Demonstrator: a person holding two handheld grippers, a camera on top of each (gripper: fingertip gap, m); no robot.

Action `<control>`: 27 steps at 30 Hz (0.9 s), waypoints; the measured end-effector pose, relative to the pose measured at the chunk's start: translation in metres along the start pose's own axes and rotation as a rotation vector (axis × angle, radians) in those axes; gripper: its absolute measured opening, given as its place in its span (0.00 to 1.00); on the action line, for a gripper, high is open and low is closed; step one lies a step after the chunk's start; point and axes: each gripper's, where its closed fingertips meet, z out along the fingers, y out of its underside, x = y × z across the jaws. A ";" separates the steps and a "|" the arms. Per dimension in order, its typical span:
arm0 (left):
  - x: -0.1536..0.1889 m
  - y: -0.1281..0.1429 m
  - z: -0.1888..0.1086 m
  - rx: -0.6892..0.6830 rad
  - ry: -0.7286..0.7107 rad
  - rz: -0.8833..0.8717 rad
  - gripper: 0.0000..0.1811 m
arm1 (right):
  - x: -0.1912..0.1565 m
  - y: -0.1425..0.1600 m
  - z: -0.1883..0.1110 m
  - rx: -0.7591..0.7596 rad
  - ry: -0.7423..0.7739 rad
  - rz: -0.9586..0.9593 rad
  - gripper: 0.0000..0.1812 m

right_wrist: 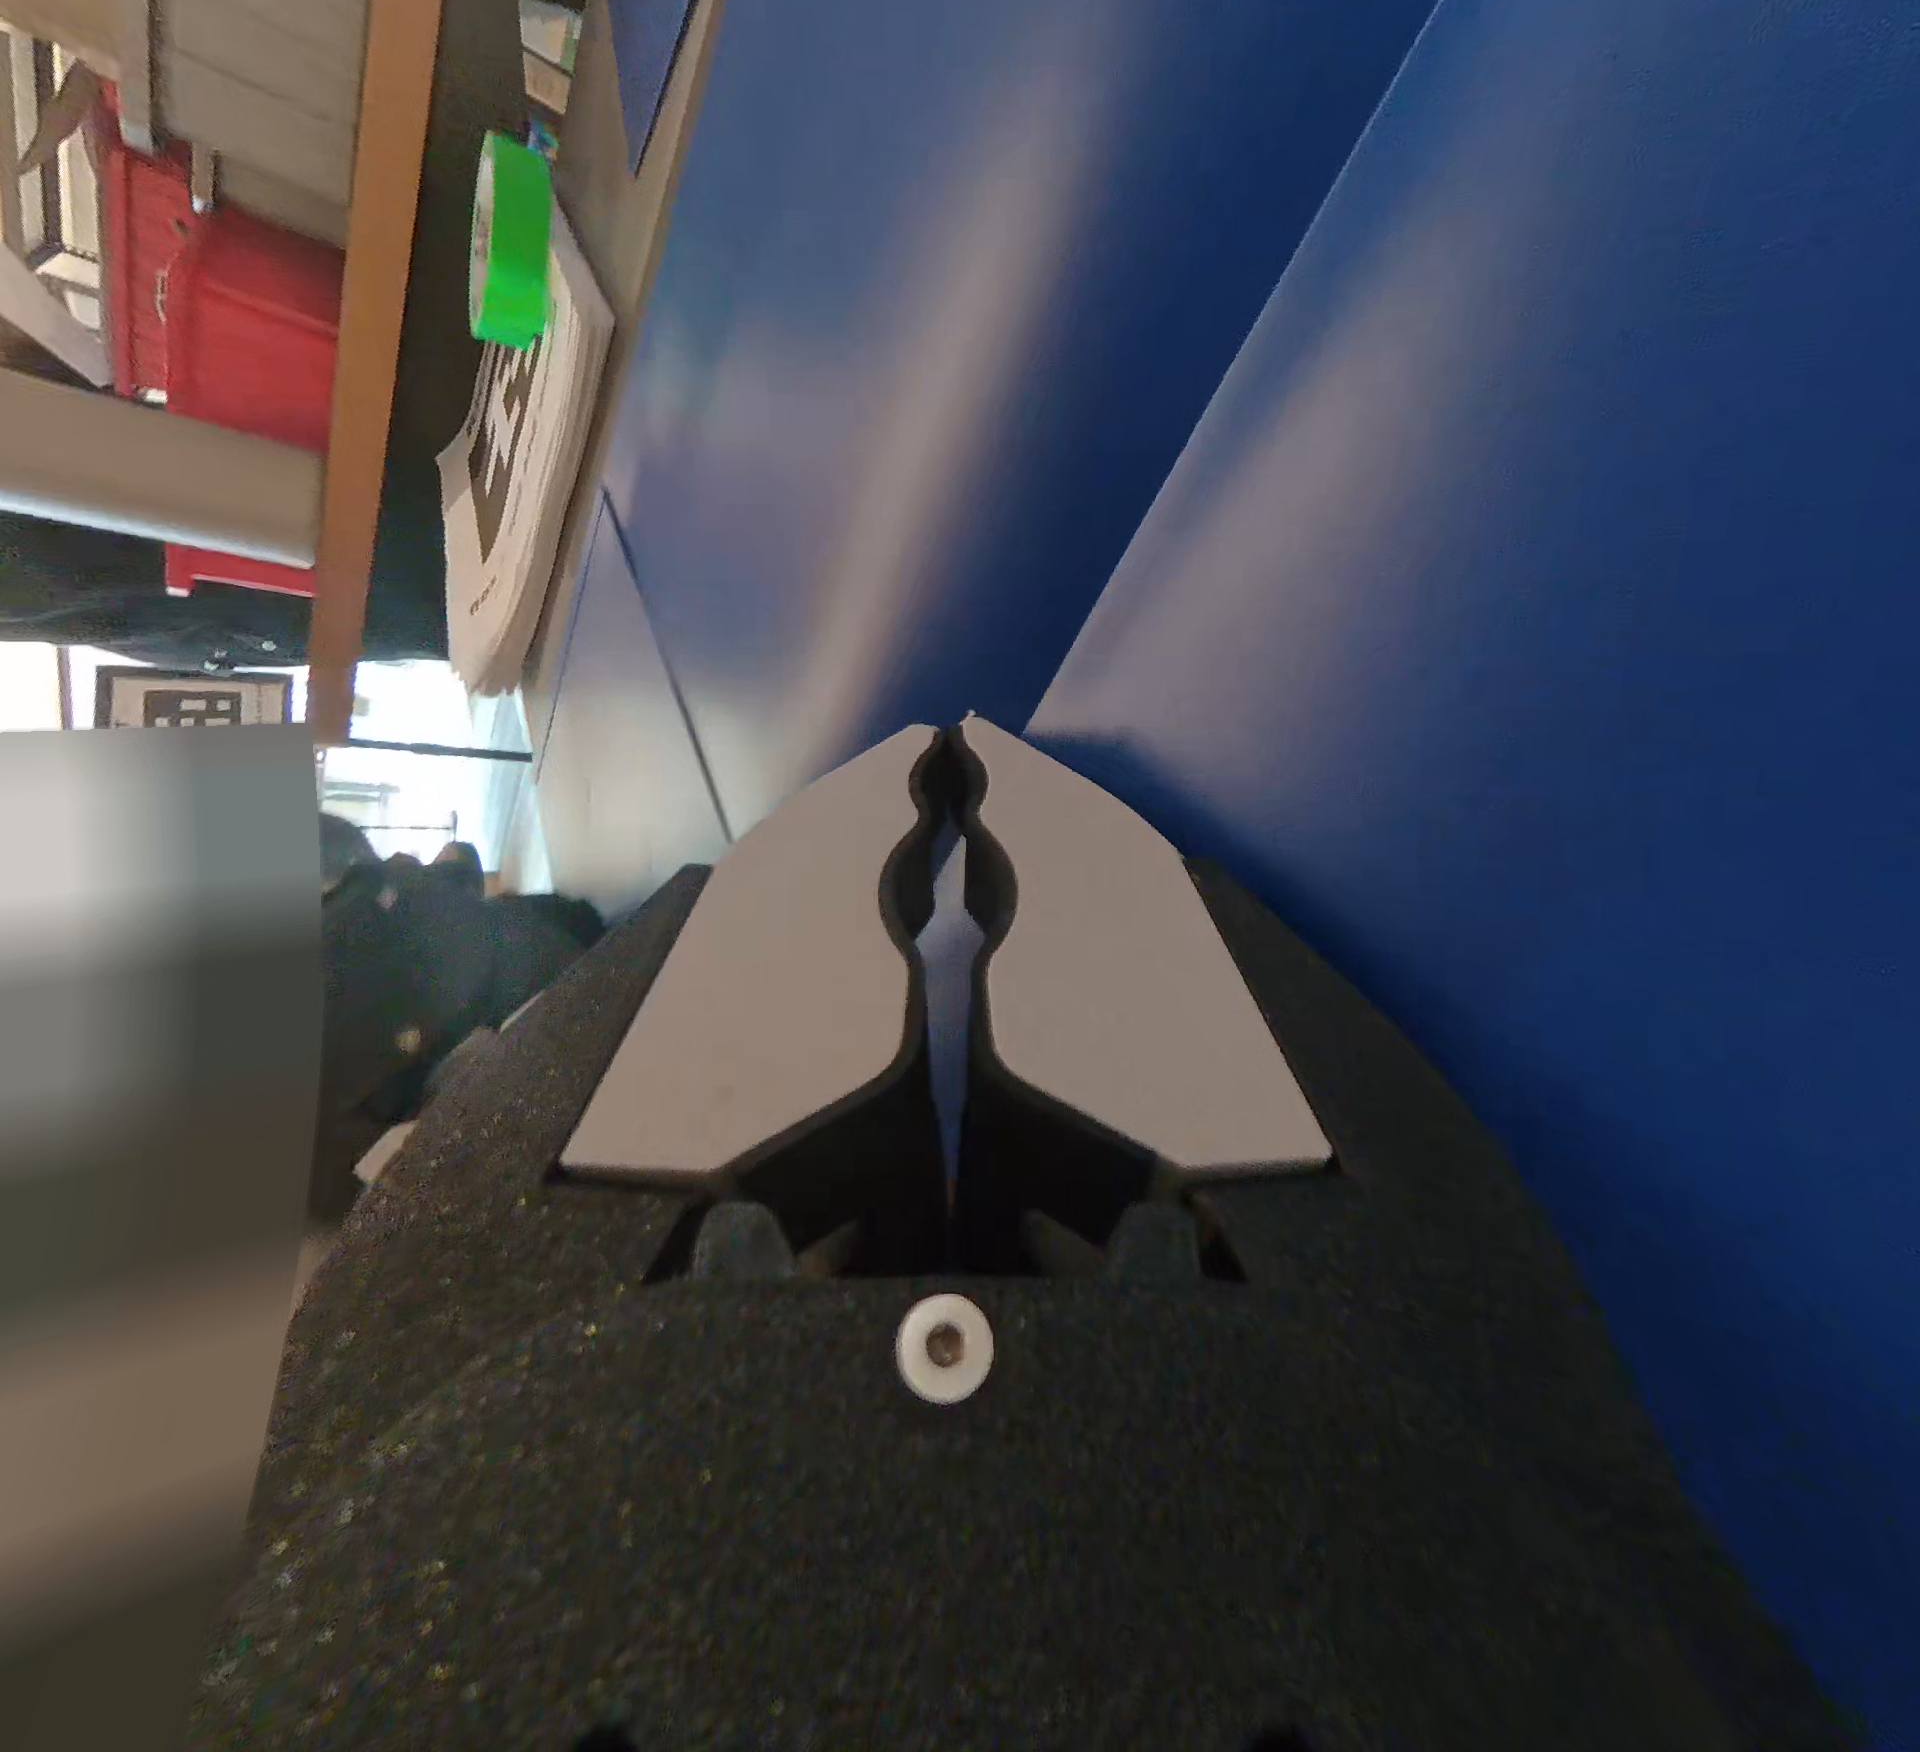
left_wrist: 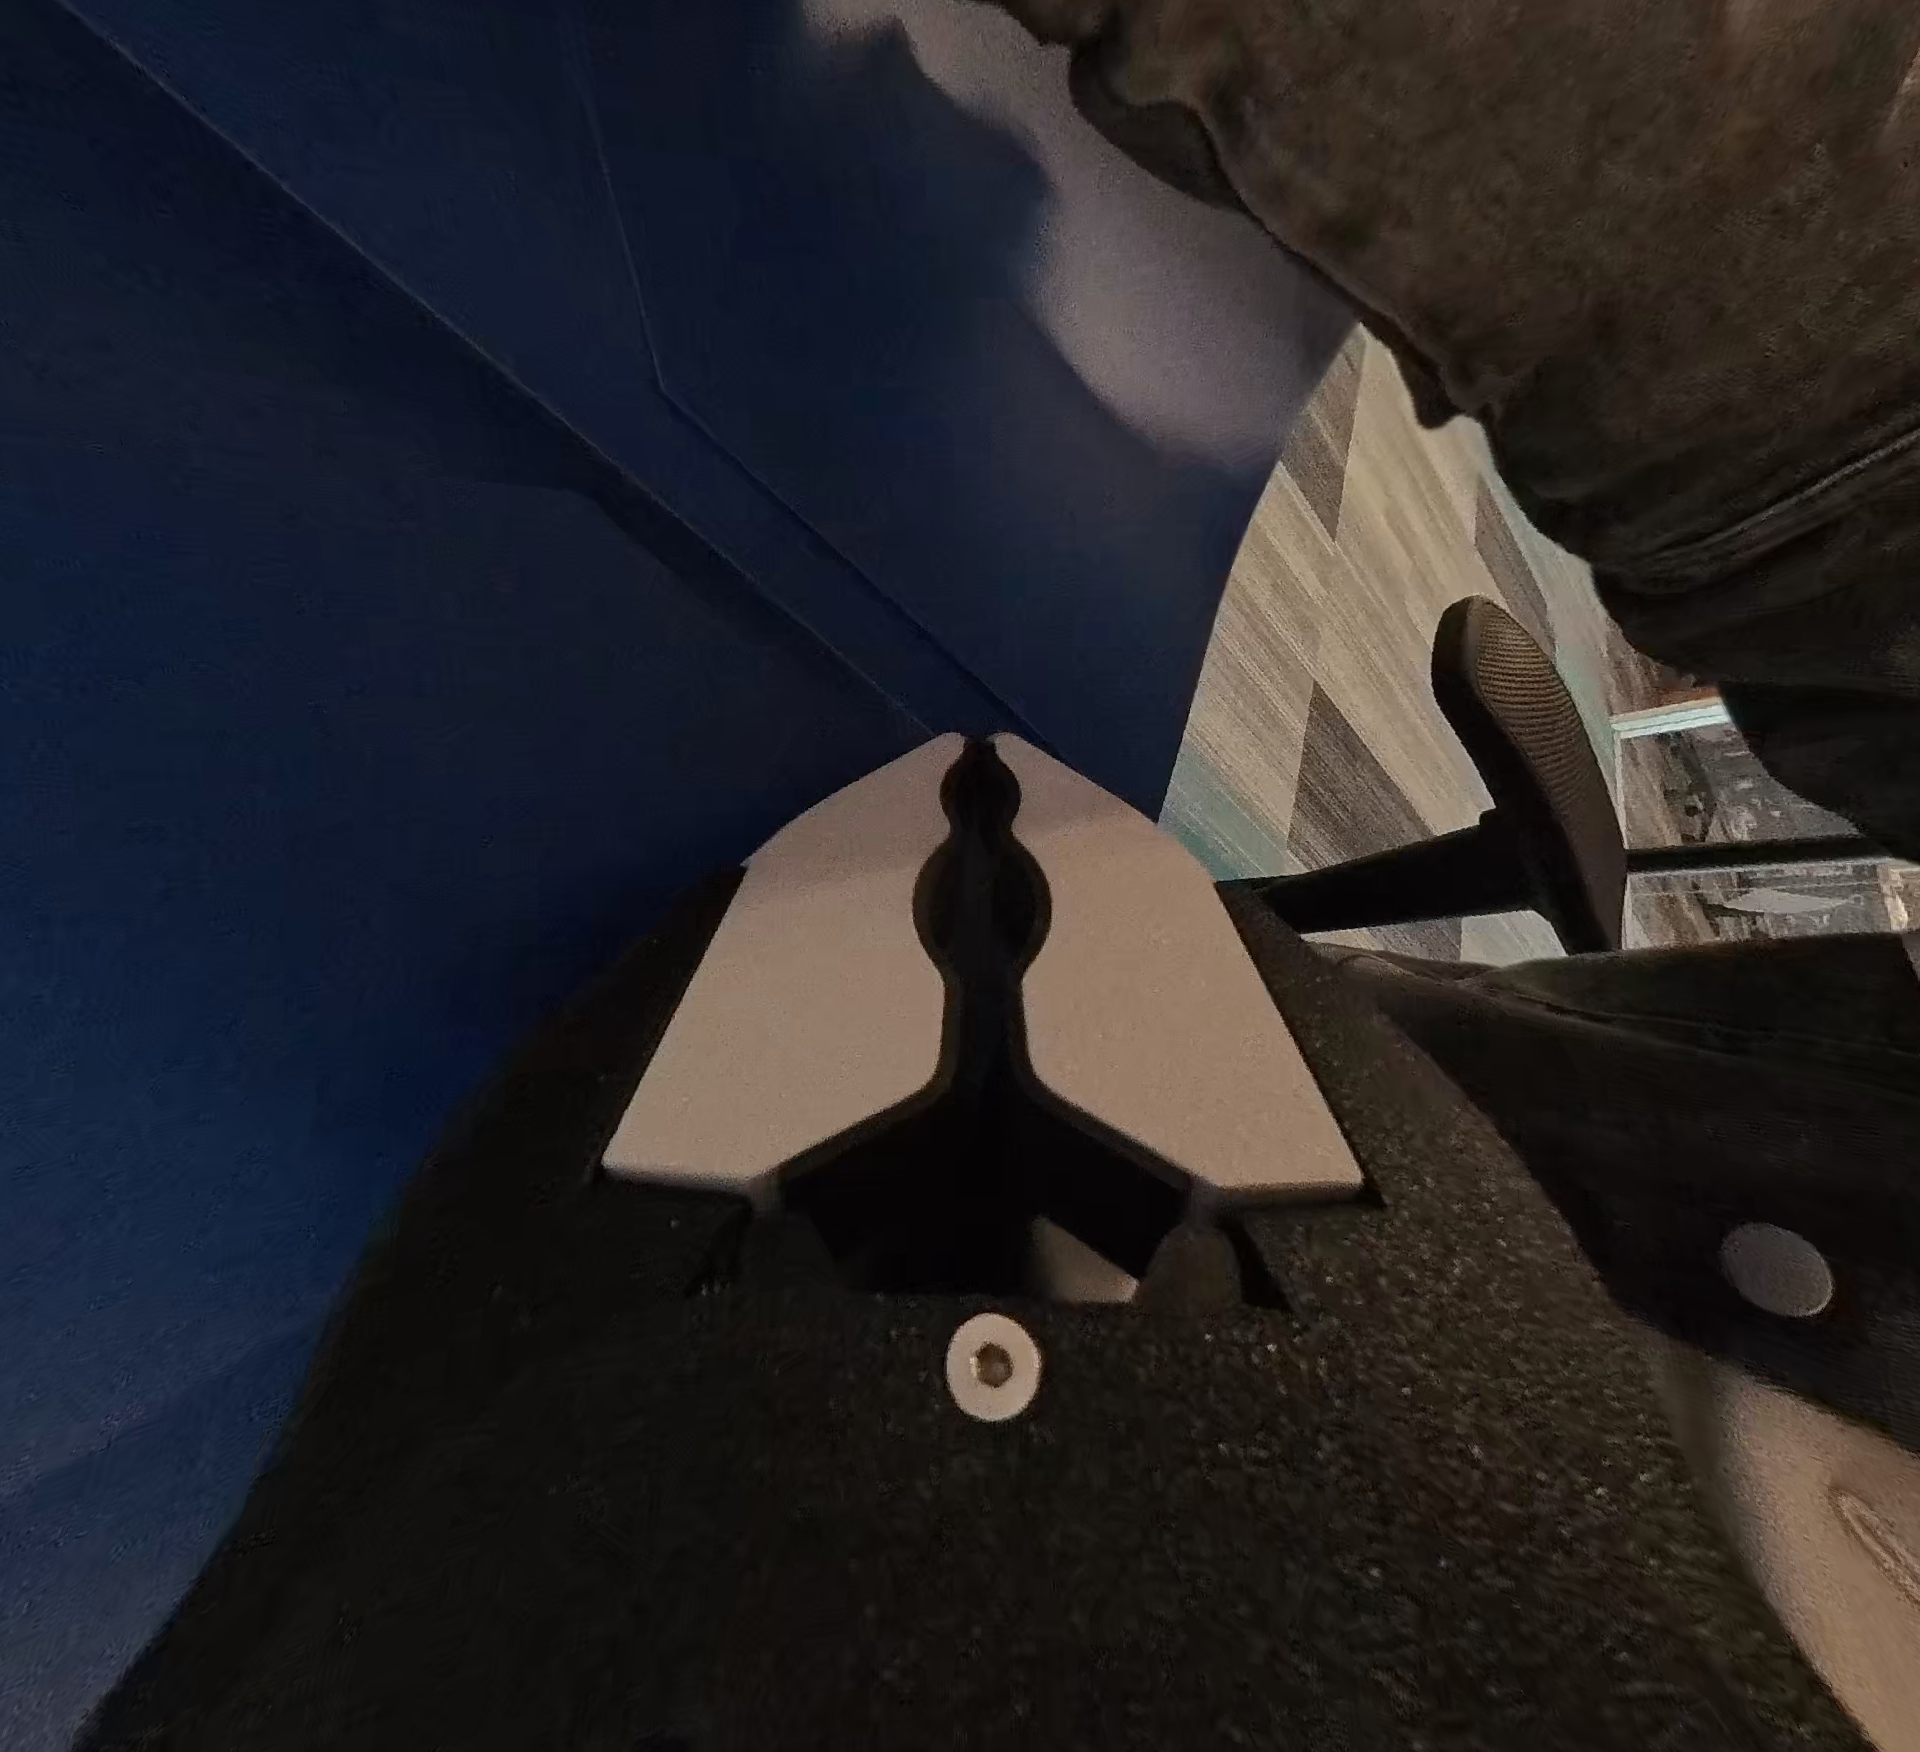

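A large blue sheet [left_wrist: 436, 476], like stiff paper or thin card with fold lines, fills most of the left wrist view. My left gripper [left_wrist: 980, 744] is shut on its edge, and the sheet fans out up and to the left from the tips. The blue sheet [right_wrist: 1455, 476] also fills the right wrist view, where my right gripper [right_wrist: 956, 728] is shut on a fold of it. A thin strip of sheet shows between the right fingers [right_wrist: 800, 975].
A person's dark grey sleeve [left_wrist: 1507, 144] and trousers are at the right of the left wrist view, with a black office chair [left_wrist: 1527, 767] over striped carpet. In the right wrist view a green tape roll [right_wrist: 509, 248], printed sheets [right_wrist: 520, 476] and a red box [right_wrist: 229, 331] sit at the left. Some 20 cm of space lies between my two pairs of fingers.
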 end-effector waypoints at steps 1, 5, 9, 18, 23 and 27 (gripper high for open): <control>0.000 0.000 0.000 -0.001 0.003 -0.002 0.01 | 0.004 -0.009 0.001 0.008 -0.003 0.003 0.00; 0.001 0.001 0.000 -0.003 0.005 0.001 0.01 | 0.018 -0.042 0.006 0.029 -0.019 0.026 0.00; 0.002 0.001 0.000 -0.008 0.009 0.005 0.01 | 0.033 -0.076 0.010 0.064 -0.010 0.038 0.00; 0.002 0.002 0.000 -0.011 0.019 0.000 0.01 | 0.071 -0.147 0.013 0.151 0.069 0.035 0.00; 0.002 0.002 0.000 -0.011 0.023 -0.005 0.01 | 0.087 -0.175 0.014 0.184 0.100 0.043 0.00; 0.002 0.001 0.000 -0.011 0.024 -0.006 0.01 | 0.094 -0.187 0.013 0.203 0.137 0.029 0.00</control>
